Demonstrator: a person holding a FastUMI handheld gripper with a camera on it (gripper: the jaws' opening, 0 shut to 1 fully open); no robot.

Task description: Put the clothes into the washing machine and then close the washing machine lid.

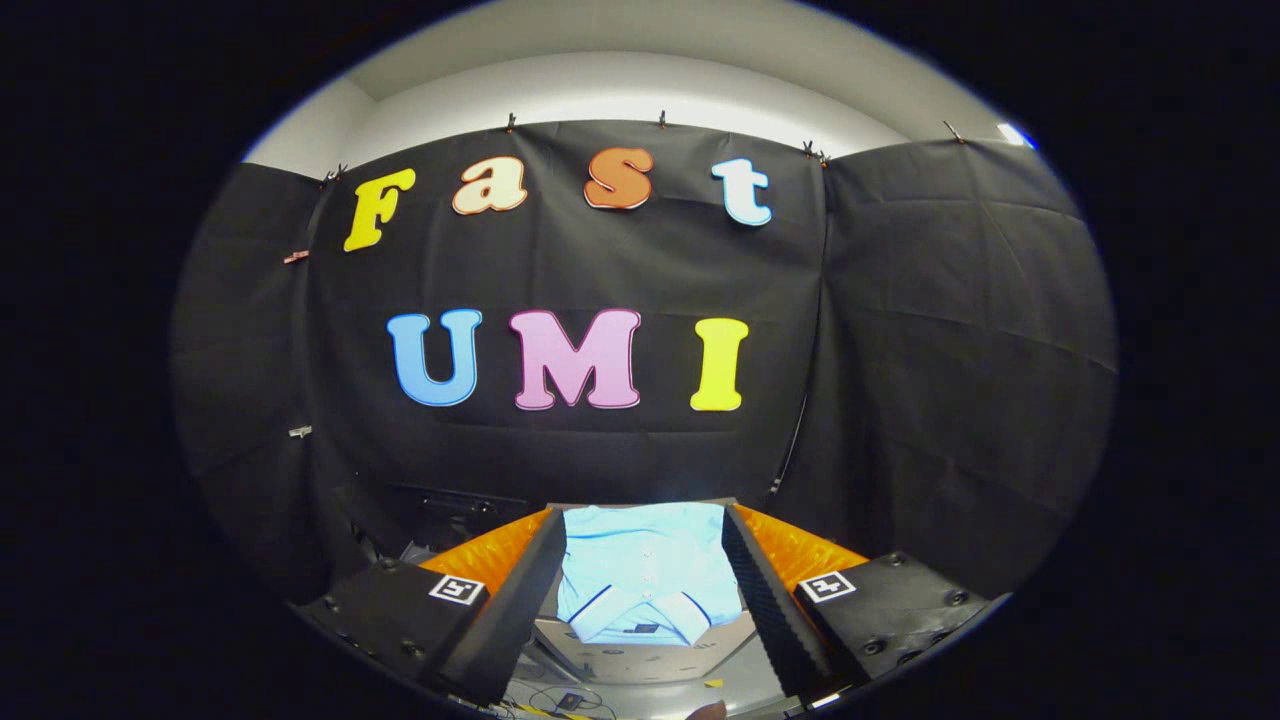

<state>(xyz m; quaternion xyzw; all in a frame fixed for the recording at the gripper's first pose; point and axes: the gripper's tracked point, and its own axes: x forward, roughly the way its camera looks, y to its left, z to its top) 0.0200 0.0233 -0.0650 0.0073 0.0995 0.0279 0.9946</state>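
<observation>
A light blue shirt [645,572] with a white collar lies flat on a grey table [655,662], collar toward me. It shows in the gap between my two fingers, a little ahead of and below them. My gripper [645,520] is open and held above the table, with nothing between its fingers. Neither finger touches the shirt.
Black cloth walls close in the booth behind the table and on both sides. Some cables and a small dark object [572,700] lie on the floor near the table's near edge. Dark equipment [450,515] sits low behind the left finger.
</observation>
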